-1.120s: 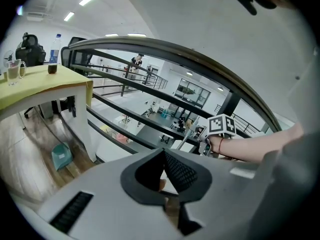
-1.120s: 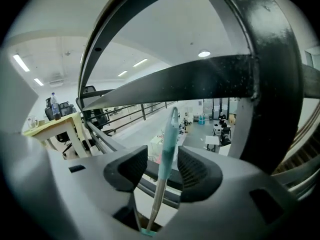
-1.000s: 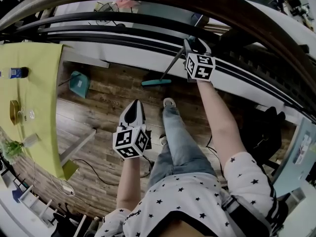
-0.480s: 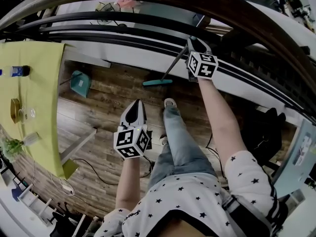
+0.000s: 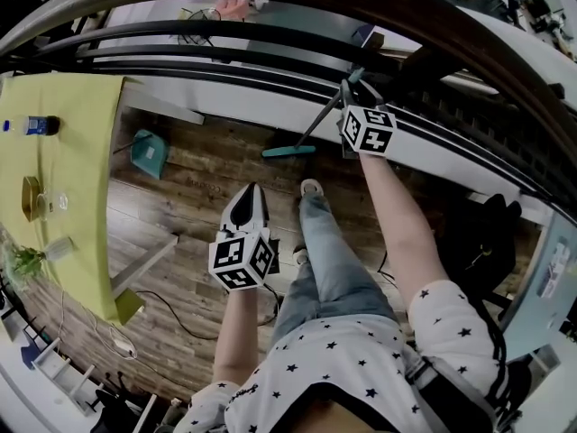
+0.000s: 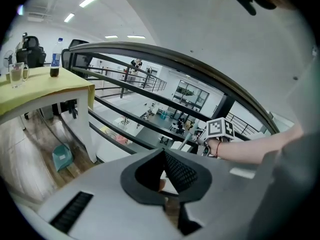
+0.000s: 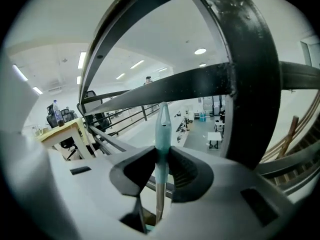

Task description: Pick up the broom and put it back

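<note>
Head view: the broom slants up toward the railing at upper centre, with its teal head on the wooden floor and the right gripper at its top end. The left gripper hangs at mid-frame, well apart from it.

Left gripper view: its tongs meet at the tips, with nothing between them.

Right gripper view: the tongs have just been closing and stand narrow on the broom's teal handle end, pads pressing on both sides. The pole looks light, stiff and smooth. Held at the very top, the head will likely swing, so a firm squeeze seems wise.
</note>
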`<state>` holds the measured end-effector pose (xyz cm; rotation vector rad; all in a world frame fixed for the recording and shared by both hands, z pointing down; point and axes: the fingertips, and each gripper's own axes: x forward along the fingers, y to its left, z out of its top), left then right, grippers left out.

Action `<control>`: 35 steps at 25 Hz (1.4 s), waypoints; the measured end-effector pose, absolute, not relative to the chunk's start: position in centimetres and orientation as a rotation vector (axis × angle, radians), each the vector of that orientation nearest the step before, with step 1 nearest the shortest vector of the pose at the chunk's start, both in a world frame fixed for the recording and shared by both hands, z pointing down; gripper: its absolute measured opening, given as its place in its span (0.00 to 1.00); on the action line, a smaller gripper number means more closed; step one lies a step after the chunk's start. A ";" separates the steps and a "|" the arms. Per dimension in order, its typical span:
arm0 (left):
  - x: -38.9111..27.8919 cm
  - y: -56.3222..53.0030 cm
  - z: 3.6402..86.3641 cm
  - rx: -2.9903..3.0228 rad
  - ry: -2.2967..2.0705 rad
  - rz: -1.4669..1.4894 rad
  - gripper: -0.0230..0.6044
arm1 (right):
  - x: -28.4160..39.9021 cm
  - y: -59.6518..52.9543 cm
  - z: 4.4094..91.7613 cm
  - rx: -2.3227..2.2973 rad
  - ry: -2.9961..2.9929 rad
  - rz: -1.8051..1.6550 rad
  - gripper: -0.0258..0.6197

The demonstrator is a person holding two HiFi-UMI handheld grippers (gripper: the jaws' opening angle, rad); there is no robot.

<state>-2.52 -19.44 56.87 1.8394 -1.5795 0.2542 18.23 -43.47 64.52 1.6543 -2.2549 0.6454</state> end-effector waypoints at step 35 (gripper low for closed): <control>-6.3 -4.7 47.8 1.890 -1.673 0.166 0.05 | 12.1 -24.2 53.4 1.456 -2.326 0.327 0.16</control>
